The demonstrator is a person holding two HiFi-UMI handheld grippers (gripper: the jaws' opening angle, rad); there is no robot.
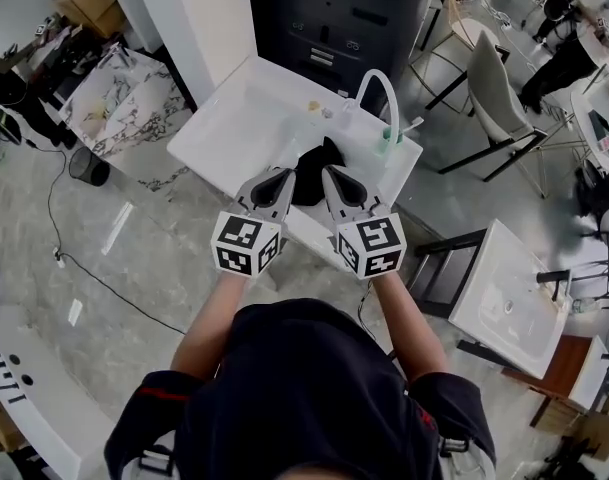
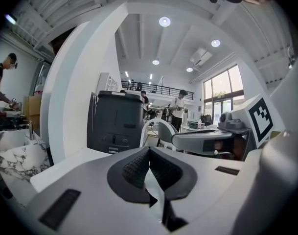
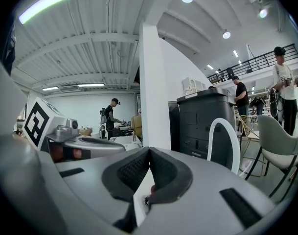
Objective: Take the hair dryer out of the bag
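A black bag lies on the white counter, just beyond my two grippers. No hair dryer shows in any view. My left gripper and right gripper are held side by side at the counter's near edge, both pointing at the bag. The left gripper is shut, its pads meeting with nothing between them. The right gripper is shut and empty too. Each gripper view shows the other gripper beside it.
A white arched tap and a green bottle stand at the counter's far right. A dark cabinet is behind the counter. A marble table is at left, a grey chair and another white basin at right. A cable crosses the floor.
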